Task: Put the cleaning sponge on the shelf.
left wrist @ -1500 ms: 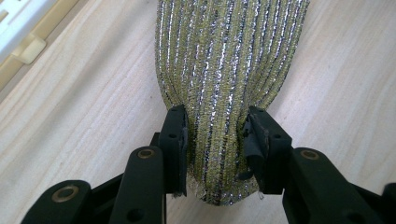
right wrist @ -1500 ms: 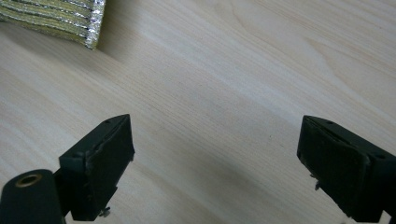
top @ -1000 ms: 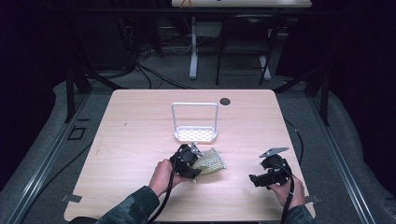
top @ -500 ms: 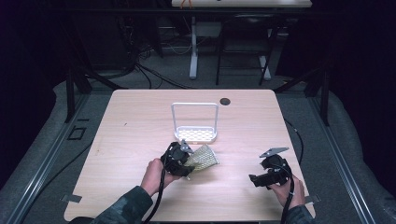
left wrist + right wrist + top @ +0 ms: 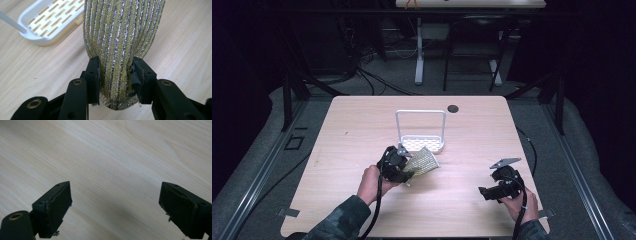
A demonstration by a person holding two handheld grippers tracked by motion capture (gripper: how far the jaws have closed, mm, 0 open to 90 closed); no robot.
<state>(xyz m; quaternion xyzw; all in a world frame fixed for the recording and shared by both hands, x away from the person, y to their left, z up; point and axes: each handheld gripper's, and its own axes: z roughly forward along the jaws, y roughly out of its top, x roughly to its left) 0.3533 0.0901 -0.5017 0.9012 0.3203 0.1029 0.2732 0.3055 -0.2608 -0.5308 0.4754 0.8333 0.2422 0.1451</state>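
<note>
The left gripper (image 5: 115, 72) pinches one end of a gold and silver striped scrubbing pad (image 5: 122, 32); its jaws press in from both sides, so the pad bulges between them and fans out wider beyond the tips. A short rounded end of the pad sticks out behind the jaws, toward the camera. Ahead of the jaws and off to their left stands a white slotted rack (image 5: 47, 22) with a thin wire frame; seen from the high view the pad (image 5: 422, 161) lies just in front of that rack (image 5: 421, 131), close to its tray.

The step in hand looks like carrying the pad to the rack. To do it well, I judge the grip should stay firm and centred, since the soft pad could slip; lift it over the tray's raised rim rather than dragging it, and let go only once it rests on the slots.

The right gripper (image 5: 115, 200) hovers low over bare wooden table (image 5: 120, 150), jaws spread wide with nothing between them.

Count: two grippers, one pad, one rack, one table.
</note>
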